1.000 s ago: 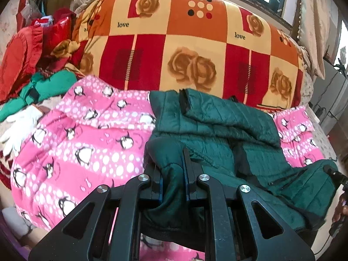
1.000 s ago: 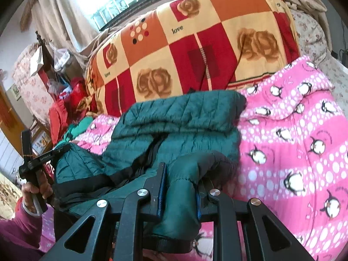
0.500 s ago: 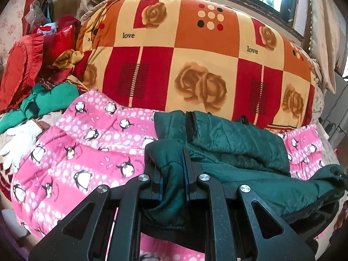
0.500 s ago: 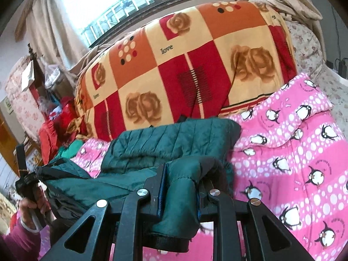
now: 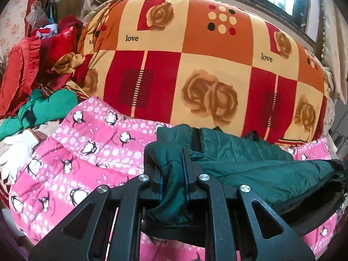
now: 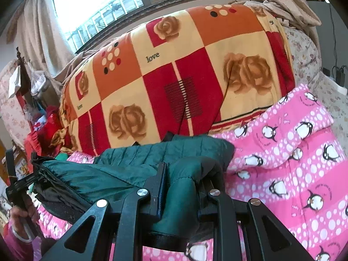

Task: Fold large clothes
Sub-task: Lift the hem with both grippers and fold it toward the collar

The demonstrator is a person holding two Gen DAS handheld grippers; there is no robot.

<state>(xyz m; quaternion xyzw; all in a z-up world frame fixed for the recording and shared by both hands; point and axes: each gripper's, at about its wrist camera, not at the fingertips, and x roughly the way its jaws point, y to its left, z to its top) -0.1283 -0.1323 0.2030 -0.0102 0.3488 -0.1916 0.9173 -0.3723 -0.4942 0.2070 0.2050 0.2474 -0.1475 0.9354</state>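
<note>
A dark green quilted jacket [image 5: 250, 169] lies on the pink penguin blanket [image 5: 71, 152], its near hem lifted off the bed. My left gripper [image 5: 173, 169] is shut on one corner of the hem. My right gripper [image 6: 184, 182] is shut on the other corner of the jacket [image 6: 134, 169]. The lifted hem stretches between the two grippers above the folded upper part. In the right wrist view the left gripper [image 6: 24, 180] shows at the far left, held by a hand.
A large rolled quilt with red, orange and rose squares [image 5: 195, 61] fills the back of the bed. Red cushions [image 5: 19, 76], green clothes [image 5: 50, 106] and a white glove [image 5: 15, 152] lie at the left. A window [image 6: 108, 6] is behind.
Both grippers have risen and moved forward with the jacket hem, lifting it off the blanket toward the quilt. The jacket now shows lower and flatter in both views.
</note>
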